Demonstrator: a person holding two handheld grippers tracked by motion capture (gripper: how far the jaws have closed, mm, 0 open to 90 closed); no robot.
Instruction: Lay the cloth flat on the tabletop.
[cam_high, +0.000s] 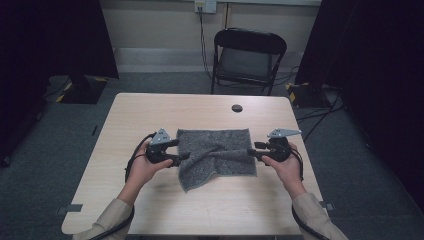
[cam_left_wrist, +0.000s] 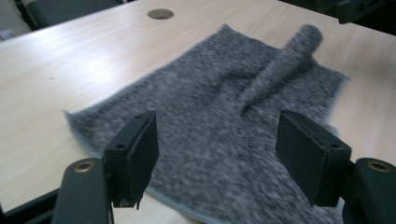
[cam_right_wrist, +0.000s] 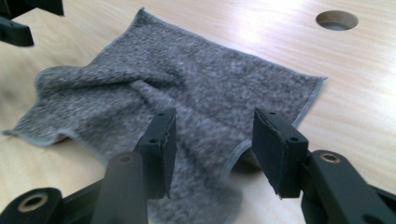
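Observation:
A grey towel (cam_high: 217, 157) lies rumpled on the light wooden table (cam_high: 150, 110), with a raised fold running across its middle (cam_left_wrist: 280, 60). My left gripper (cam_high: 181, 150) is at the towel's left edge, and its jaws stand apart over the cloth (cam_left_wrist: 205, 93) with nothing pressed between them (cam_left_wrist: 217, 135). My right gripper (cam_high: 254, 150) is at the towel's right edge. Its jaws (cam_right_wrist: 215, 140) are also apart, with the towel's hemmed edge (cam_right_wrist: 154, 79) lying below and between them, not pinched. A hand holds each gripper.
A round cable hole (cam_high: 237, 108) is in the table behind the towel. A black folding chair (cam_high: 248, 55) stands beyond the far edge. Dark curtains hang at both sides. Bare tabletop surrounds the towel.

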